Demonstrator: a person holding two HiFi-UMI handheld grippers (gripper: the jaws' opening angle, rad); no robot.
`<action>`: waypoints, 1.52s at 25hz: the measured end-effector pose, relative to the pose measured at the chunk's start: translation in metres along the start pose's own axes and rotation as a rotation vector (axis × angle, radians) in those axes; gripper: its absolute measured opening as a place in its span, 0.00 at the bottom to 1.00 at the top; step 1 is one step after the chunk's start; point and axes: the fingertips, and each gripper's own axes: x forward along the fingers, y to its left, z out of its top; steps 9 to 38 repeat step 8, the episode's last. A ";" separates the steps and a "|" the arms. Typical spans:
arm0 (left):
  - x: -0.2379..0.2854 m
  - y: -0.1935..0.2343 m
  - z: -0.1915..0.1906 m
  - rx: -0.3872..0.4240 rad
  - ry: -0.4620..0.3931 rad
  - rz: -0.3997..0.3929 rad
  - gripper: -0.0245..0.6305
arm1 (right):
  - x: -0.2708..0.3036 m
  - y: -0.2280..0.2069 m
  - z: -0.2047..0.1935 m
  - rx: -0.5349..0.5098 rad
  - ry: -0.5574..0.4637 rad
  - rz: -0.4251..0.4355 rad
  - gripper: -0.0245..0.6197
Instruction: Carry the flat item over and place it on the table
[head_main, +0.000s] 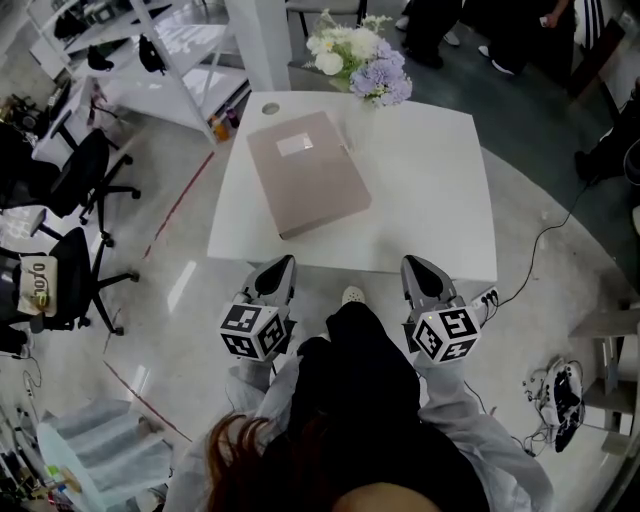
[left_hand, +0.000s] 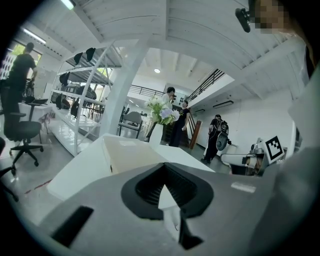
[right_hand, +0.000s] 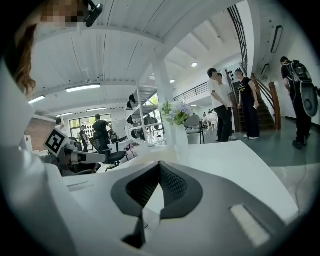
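A flat, pinkish-beige folder (head_main: 308, 172) with a white label lies on the left half of the white table (head_main: 430, 190), turned a little askew. The left gripper view shows it as a pale slab (left_hand: 131, 155) just beyond the jaws. My left gripper (head_main: 283, 263) hovers at the table's near edge, short of the folder, shut and empty. Farther right at that same edge, my right gripper (head_main: 414, 263) is level with the left one, its jaws together with nothing between them. Each gripper view shows its own jaws meeting at a point: left gripper (left_hand: 163, 169), right gripper (right_hand: 159, 167).
A vase of white and lilac flowers (head_main: 362, 60) stands at the table's far edge. Black office chairs (head_main: 88, 175) and white shelving (head_main: 165, 50) are to the left. People stand beyond the table (head_main: 450, 25). A cable and power strip (head_main: 560, 392) lie on the floor at right.
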 end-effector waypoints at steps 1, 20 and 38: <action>0.001 -0.001 0.001 0.001 0.000 -0.001 0.04 | 0.000 -0.001 0.001 0.000 0.001 -0.001 0.05; 0.004 0.003 0.003 -0.002 0.003 -0.003 0.04 | 0.005 0.001 0.004 0.002 0.008 0.004 0.05; 0.004 0.003 0.003 -0.002 0.003 -0.003 0.04 | 0.005 0.001 0.004 0.002 0.008 0.004 0.05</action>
